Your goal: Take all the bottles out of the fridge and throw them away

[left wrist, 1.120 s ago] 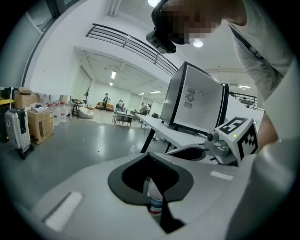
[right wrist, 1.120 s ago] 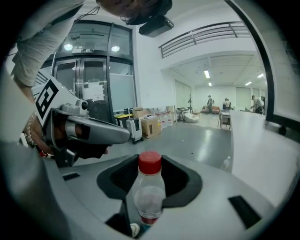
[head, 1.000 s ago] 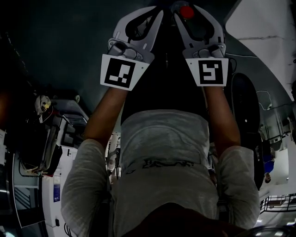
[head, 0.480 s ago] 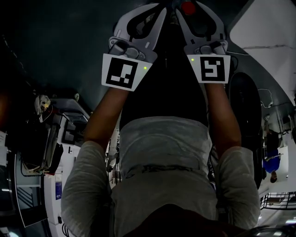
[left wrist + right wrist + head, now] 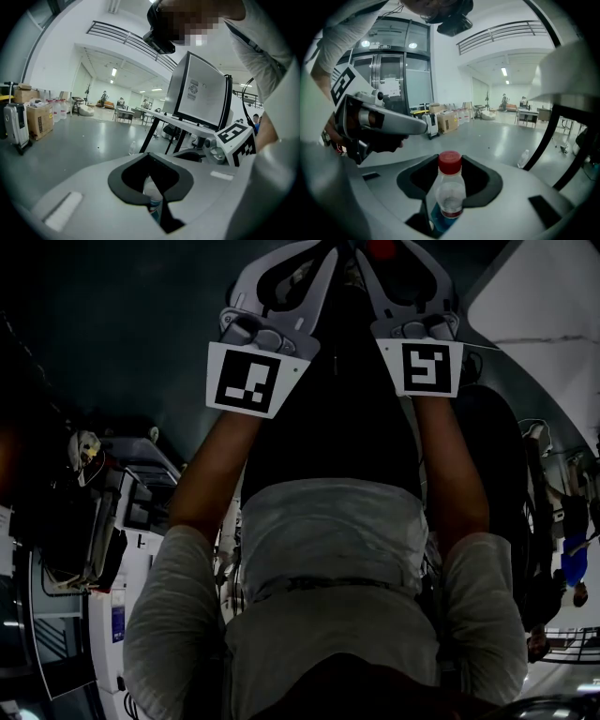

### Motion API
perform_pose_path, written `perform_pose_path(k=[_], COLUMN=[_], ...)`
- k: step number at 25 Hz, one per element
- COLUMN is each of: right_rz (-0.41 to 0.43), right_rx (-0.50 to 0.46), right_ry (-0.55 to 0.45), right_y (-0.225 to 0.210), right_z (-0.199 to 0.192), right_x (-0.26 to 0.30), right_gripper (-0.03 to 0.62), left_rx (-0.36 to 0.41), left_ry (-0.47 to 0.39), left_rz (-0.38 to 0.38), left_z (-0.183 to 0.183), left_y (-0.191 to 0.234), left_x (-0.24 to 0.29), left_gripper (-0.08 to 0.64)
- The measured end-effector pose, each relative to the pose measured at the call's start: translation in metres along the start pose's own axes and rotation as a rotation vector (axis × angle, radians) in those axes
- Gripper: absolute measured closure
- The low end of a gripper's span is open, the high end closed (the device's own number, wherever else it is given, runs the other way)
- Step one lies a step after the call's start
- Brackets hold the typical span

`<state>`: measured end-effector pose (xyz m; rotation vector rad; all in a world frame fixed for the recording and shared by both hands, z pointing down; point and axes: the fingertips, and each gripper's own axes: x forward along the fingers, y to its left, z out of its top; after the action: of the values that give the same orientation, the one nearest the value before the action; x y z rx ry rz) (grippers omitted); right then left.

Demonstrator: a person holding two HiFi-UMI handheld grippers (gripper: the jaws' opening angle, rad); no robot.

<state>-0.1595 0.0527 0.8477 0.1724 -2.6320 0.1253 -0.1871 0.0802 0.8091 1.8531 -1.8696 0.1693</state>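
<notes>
1. Left gripper (image 5: 149, 157) — jaws drawn fully together and pinching a clear bottle (image 5: 153, 197) w/ a blue-and-red label. It sits low in the slot between the pads, bottom centre of the left gripper view.
2. Right gripper (image 5: 450, 158): jaws closed on a red-capped bottle (image 5: 450, 197). The cap and shoulders stand up through the hollow between the pads, centre of the right gripper view.
3. In the head view both grippers sit side by side at top centre, arms stretched out.
4. Step, as I read it: the carry — one bottle per gripper, out of the fridge but not yet thrown away. No fridge or bin shows in any view, only open floor (image 5: 70, 145) and a screen (image 5: 201, 91) at right.
5. Next move, prob.: find the bin, bring each gripper over its mouth, then open the jaws to drop. The low-held left bottle looks likelier to slip, so keep the grip firm till then.
</notes>
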Motion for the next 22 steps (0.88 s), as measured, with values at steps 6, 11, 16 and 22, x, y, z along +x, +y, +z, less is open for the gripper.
perform_pose_path(k=[6,11,16,22], right_rz=[-0.003,-0.002,-0.003,0.003], right_rx=[0.003,0.0,0.002,-0.018], right_ry=[0.007,0.003,0.004,-0.005], right_y=[0.007,0.011,0.016,0.023], right_z=[-0.009,-0.004,0.008,0.025], right_x=[-0.005,-0.013,-0.024,-0.039], right_gripper=[0.435,0.436,0.436,0.436], left_rx=[0.002,0.003,-0.002,-0.005], left_ry=[0.006,0.003,-0.004,-0.024], left_rz=[0.003,0.003,0.004,0.004], left_z=[-0.009,-0.006,0.004,0.02], left_y=[-0.004,-0.01,-0.016,-0.024], left_x=[-0.007,-0.012,-0.021,-0.033], left_gripper=[0.551,0.551,0.551,0.551])
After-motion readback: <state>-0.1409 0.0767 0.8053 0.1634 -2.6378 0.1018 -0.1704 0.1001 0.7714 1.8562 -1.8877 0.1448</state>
